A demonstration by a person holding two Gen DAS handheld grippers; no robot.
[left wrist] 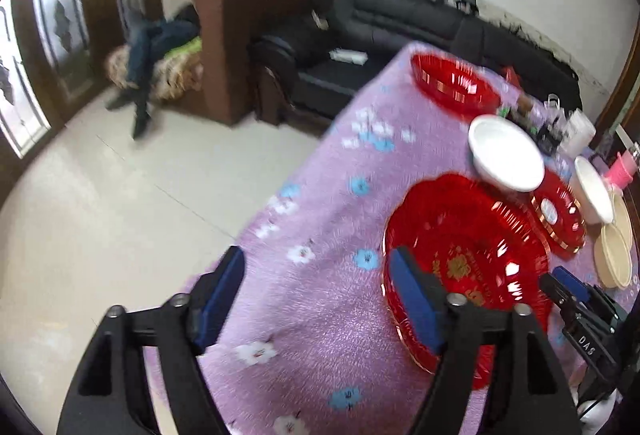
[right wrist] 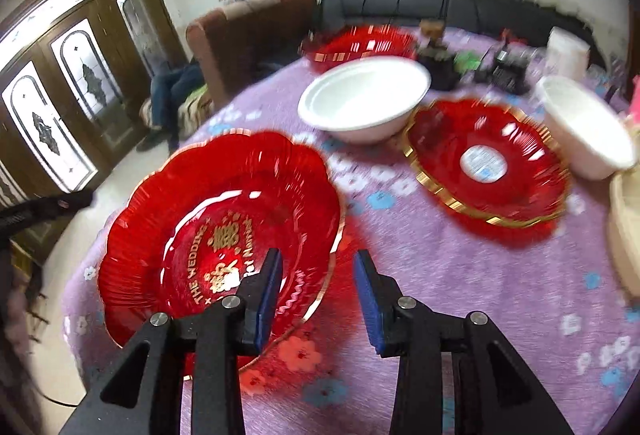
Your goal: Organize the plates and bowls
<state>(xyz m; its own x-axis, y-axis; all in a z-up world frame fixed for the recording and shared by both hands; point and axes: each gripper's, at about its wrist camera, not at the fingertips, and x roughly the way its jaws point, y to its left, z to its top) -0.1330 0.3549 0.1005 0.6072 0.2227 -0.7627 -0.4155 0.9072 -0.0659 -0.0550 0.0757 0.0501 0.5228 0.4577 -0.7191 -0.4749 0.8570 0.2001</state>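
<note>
A large red scalloped plate with gold lettering [right wrist: 224, 227] lies near the table's front edge; it also shows in the left wrist view [left wrist: 472, 259]. My right gripper [right wrist: 318, 295] is open, its jaws astride the plate's near right rim, not closed on it. My left gripper [left wrist: 320, 299] is open and empty, its right finger over the plate's left rim. A white bowl [right wrist: 364, 103] [left wrist: 506, 157] sits behind it. A red gold-rimmed plate stack [right wrist: 488, 163] [left wrist: 558, 213] lies to the right. Another white bowl [right wrist: 584, 127] [left wrist: 594, 191] and a third red plate [right wrist: 360, 43] [left wrist: 454, 83] stand further back.
The table wears a purple flowered cloth [right wrist: 480, 275]. Beige bowls [left wrist: 614, 255] sit at the right edge. Small clutter [right wrist: 496, 67] stands at the back. A black sofa [left wrist: 400, 23] and a brown armchair [left wrist: 240, 35] lie beyond the table, with tiled floor [left wrist: 120, 195] to the left.
</note>
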